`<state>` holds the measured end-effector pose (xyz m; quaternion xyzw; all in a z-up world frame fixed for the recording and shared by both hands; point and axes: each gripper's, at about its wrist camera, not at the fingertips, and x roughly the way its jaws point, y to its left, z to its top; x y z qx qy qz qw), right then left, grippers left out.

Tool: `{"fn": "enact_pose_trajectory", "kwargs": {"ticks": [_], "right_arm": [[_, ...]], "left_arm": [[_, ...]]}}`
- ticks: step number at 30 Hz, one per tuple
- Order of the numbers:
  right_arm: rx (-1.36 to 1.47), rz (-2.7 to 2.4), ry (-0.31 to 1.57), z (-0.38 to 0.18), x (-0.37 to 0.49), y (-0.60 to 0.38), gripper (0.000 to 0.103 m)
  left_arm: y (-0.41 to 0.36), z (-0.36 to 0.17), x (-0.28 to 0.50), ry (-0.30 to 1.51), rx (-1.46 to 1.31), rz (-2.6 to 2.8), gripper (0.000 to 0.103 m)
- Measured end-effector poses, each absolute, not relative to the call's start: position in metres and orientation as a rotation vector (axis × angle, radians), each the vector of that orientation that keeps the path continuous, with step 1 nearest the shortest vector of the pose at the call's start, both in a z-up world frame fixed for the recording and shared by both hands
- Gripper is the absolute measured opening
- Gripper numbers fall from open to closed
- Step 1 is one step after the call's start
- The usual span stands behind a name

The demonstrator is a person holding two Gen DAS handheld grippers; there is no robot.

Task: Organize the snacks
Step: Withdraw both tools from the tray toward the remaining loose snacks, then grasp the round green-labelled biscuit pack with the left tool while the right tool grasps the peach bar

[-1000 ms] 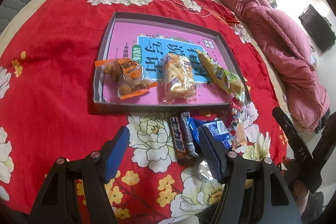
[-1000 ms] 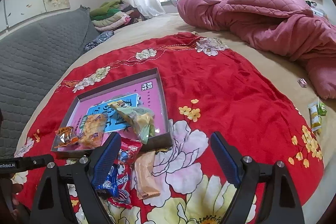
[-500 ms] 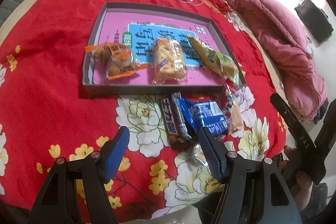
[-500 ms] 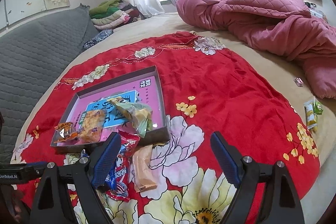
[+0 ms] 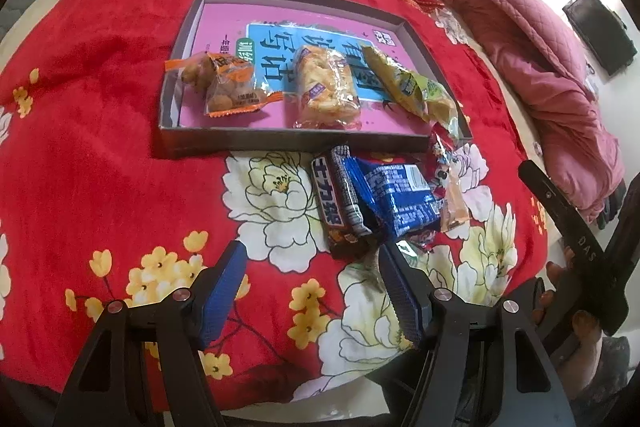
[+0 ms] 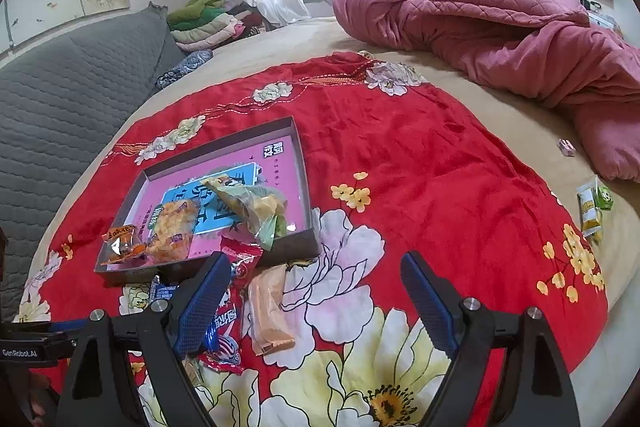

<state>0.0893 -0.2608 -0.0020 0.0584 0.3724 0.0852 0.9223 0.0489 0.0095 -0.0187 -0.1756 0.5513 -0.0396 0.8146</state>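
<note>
A shallow grey tray (image 5: pixel 280 141) with a pink lining lies on the red flowered cloth; it also shows in the right wrist view (image 6: pixel 308 187). In it lie an orange snack pack (image 5: pixel 226 85), a clear pastry pack (image 5: pixel 324 87) and a yellow-green pack (image 5: pixel 412 87). In front of it lie loose snacks: a dark chocolate bar (image 5: pixel 336 203), a blue pack (image 5: pixel 400 199), a red pack (image 6: pixel 240 259) and an orange wafer pack (image 6: pixel 268 307). My left gripper (image 5: pixel 312 291) is open and empty, just short of the chocolate bar. My right gripper (image 6: pixel 316 299) is open and empty above the wafer pack.
The red cloth (image 6: pixel 420 163) covers a round beige bed. A pink quilt (image 6: pixel 500 27) is heaped at the far right. Two green-yellow packets (image 6: pixel 592 205) lie off the cloth near the right edge. A grey padded headboard (image 6: pixel 60 107) is at the left.
Both grippers have drawn back toward the bed's near edge, so the tray and loose snacks sit farther ahead. Both stay open and empty. No snack has moved.
</note>
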Motion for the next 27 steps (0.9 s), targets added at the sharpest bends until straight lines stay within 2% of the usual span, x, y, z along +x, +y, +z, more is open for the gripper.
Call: {"fn": "enact_pose_trajectory", "kwargs": {"ticks": [20,27], "right_arm": [[0.084,0.187,0.844,-0.016,0.091,-0.254,0.086],[0.066,0.202,0.926,-0.032,0.098,-0.248,0.086]], "left_arm": [[-0.026,-0.038,0.046,1.254,-0.403,-0.164,0.07],[-0.046,-0.041,0.059,1.265,-0.374,-0.175,0.07]]}}
